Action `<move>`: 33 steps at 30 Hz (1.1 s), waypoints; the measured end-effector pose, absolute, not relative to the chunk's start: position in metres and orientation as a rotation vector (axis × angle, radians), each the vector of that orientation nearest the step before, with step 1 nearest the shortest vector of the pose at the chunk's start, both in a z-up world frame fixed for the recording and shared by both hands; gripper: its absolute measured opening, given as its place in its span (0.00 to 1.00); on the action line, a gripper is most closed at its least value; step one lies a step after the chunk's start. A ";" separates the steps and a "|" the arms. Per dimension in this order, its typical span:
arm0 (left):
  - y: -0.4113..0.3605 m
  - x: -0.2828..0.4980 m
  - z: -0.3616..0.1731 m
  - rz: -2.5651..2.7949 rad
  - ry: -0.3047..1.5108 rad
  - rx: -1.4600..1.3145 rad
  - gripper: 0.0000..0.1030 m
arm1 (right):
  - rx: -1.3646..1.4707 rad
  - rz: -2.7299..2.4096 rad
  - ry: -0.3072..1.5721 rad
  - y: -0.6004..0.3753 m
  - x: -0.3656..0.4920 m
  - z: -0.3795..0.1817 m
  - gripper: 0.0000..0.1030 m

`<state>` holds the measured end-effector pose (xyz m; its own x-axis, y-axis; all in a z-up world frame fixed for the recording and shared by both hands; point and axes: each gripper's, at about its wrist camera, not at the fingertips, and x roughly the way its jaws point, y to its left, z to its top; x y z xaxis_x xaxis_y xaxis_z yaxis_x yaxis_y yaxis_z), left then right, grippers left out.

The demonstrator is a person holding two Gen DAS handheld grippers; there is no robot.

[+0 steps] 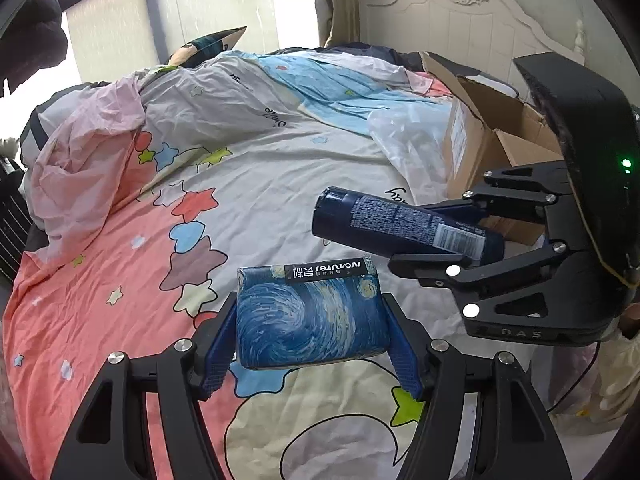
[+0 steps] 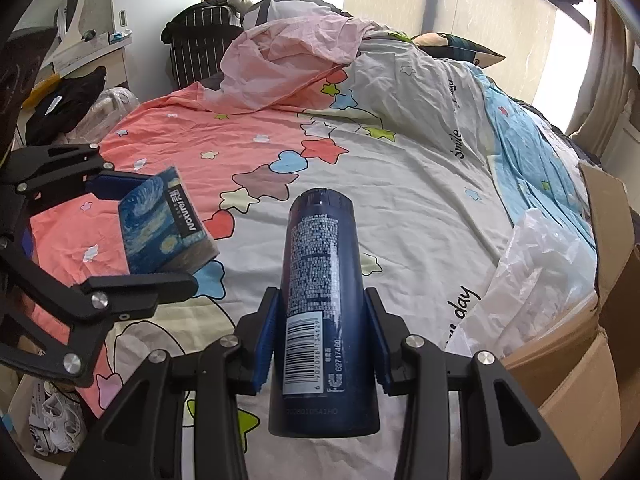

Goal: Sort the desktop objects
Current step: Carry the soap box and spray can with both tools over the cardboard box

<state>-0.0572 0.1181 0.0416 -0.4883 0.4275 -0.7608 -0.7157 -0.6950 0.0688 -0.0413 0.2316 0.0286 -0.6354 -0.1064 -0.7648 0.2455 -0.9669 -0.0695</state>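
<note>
My left gripper is shut on a tissue pack printed with a blue swirling night sky, held above the bed. That pack and the left gripper also show at the left of the right wrist view. My right gripper is shut on a dark blue bottle with a white barcode label, its blue pads pressing both sides. In the left wrist view the bottle sticks out leftward from the right gripper, just right of and above the tissue pack.
A bed with a star-patterned quilt fills both views. An open cardboard box and a clear plastic bag lie at its right side. A white headboard stands behind. A striped suitcase and a cluttered desk stand beyond the bed.
</note>
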 end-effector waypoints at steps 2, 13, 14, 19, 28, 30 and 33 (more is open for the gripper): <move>0.117 -0.059 0.041 2.194 0.493 -0.984 0.66 | 1.237 -2.661 0.258 0.231 -0.039 0.029 0.37; 0.118 -0.057 0.046 2.195 0.469 -0.984 0.66 | 1.184 -2.683 0.287 0.229 -0.018 0.047 0.37; 0.119 -0.057 0.046 2.196 0.466 -0.984 0.66 | 1.182 -2.684 0.289 0.228 -0.016 0.048 0.37; 0.121 -0.053 0.052 2.180 0.440 -0.977 0.66 | 1.164 -2.702 0.300 0.229 -0.010 0.056 0.37; 0.129 -0.043 0.069 2.167 0.426 -0.933 0.66 | 1.119 -2.755 0.287 0.240 0.001 0.076 0.37; 0.133 -0.042 0.073 2.162 0.419 -0.927 0.66 | 1.104 -2.762 0.281 0.241 0.004 0.082 0.37; 0.138 -0.039 0.081 2.159 0.414 -0.909 0.66 | 1.084 -2.767 0.273 0.243 0.007 0.090 0.37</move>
<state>-0.0392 0.1377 0.0810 -0.4710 0.5127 -0.7178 -0.7418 -0.6706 0.0078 0.0067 0.2425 0.0896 -0.7255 -0.0792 -0.6837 0.2113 -0.9710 -0.1118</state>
